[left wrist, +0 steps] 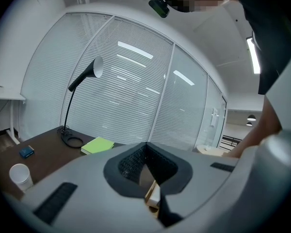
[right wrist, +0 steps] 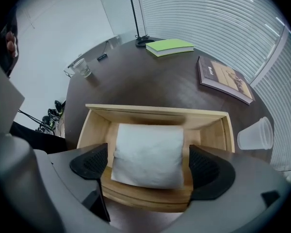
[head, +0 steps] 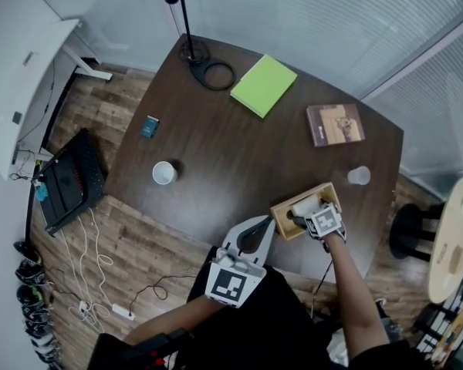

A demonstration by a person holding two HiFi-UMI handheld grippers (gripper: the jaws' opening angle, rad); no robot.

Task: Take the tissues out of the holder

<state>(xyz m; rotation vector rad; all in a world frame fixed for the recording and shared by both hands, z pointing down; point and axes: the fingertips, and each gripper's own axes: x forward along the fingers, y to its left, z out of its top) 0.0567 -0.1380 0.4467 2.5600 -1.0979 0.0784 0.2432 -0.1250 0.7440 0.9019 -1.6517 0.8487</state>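
Observation:
An open wooden holder [right wrist: 155,114] stands near the front edge of the dark table [head: 239,153]. A white pack of tissues [right wrist: 148,154] lies inside it. My right gripper [right wrist: 149,166] is lowered over the holder with its jaws spread wide. The black pads [right wrist: 92,162] flank the pack on both sides, with a thin gap at each side. In the head view the right gripper [head: 301,216] sits at the holder [head: 329,192], over the tissues [head: 304,204]. My left gripper [head: 263,222] hovers just left of the holder, tips together and empty, and points toward it [left wrist: 146,146].
On the table are a green notebook [head: 263,85], a brown book [head: 335,124], a white paper cup [head: 163,173], a clear plastic cup [head: 359,176], a small blue box [head: 150,126] and a desk lamp base [head: 208,72]. A round side table [head: 452,237] stands at the right.

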